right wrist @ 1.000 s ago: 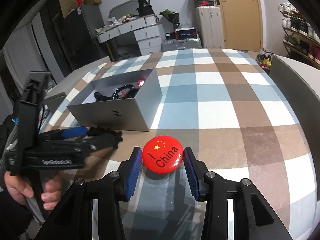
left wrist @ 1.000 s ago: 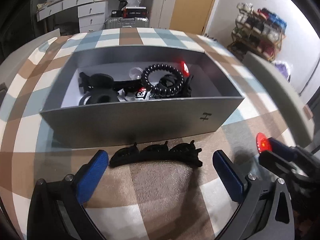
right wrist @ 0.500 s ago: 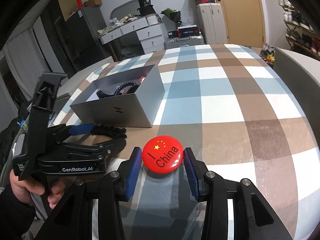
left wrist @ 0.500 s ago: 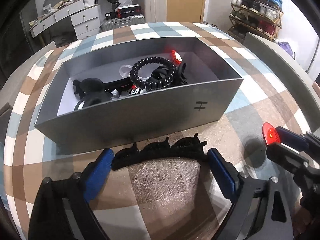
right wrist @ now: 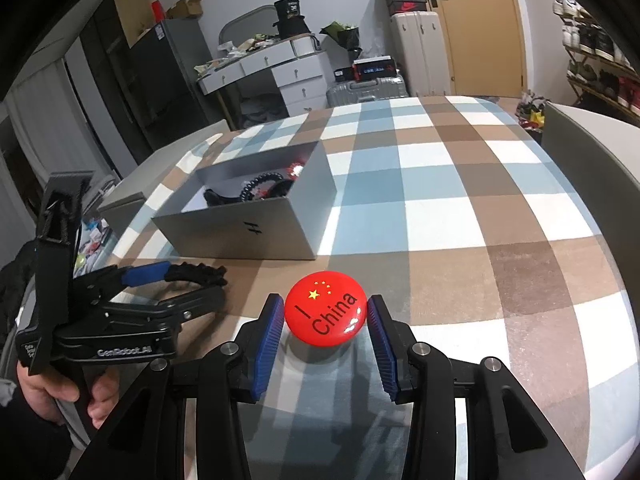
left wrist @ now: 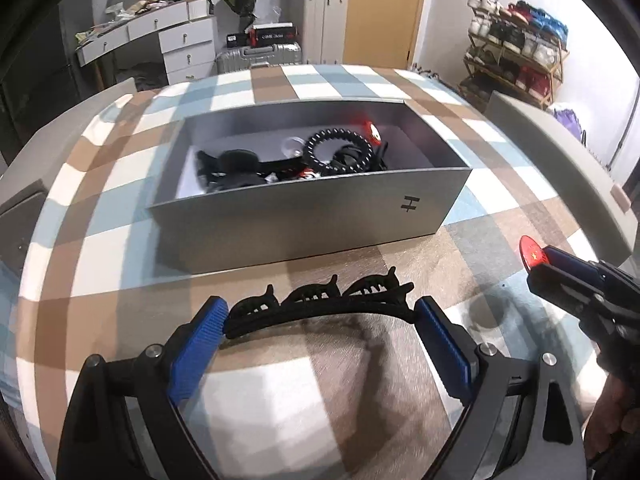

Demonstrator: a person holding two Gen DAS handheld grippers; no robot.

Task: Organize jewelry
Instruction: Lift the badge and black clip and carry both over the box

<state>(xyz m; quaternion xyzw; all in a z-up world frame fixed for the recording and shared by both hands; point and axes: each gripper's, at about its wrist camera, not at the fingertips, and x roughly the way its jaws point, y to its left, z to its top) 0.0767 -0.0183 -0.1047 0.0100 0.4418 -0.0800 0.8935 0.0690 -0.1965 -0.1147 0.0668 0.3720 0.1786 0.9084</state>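
A long black claw hair clip [left wrist: 312, 294] spans the blue pads of my left gripper [left wrist: 320, 308], which is shut on its two ends and holds it just above the checked tablecloth, in front of the grey box [left wrist: 304, 220]. The right wrist view shows the same clip [right wrist: 196, 272] in the left gripper [right wrist: 188, 284], beside the box [right wrist: 248, 232]. My right gripper [right wrist: 326, 308] is shut on a round red "I China" badge [right wrist: 325, 314]. That badge [left wrist: 530, 254] hangs over its shadow, to the right of the box.
The open box holds a black coil hair tie [left wrist: 340, 152], other black clips and a second red badge [left wrist: 372, 132]. Grey chair backs [left wrist: 560, 160] stand along the table's edges. A hand [right wrist: 52, 392] grips the left tool. Drawers, suitcases and shoe racks fill the room behind.
The left jaws narrowed from wide of the clip onto its two ends. The clip has come up off the cloth and the box looks farther away. The right gripper and badge stayed put.
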